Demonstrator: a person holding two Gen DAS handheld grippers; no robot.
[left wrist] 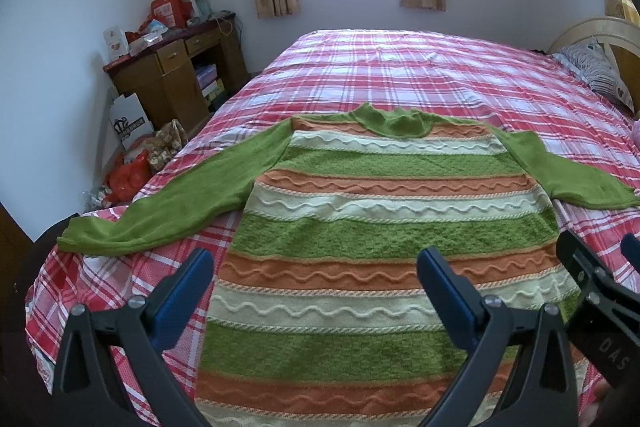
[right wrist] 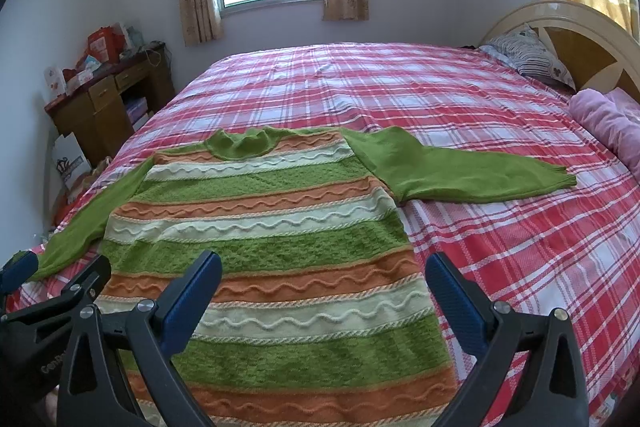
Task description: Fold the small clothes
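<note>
Plaid bed (left wrist: 400, 75) holds striped sweater (left wrist: 360, 235); right hand-held gripper (left wrist: 600, 259) reads "DAS".

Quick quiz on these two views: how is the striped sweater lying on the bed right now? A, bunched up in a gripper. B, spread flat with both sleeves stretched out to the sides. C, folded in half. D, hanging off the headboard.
B: the sweater lies flat on the plaid bedspread, sleeves out to each side, and both open grippers hold nothing.
</note>
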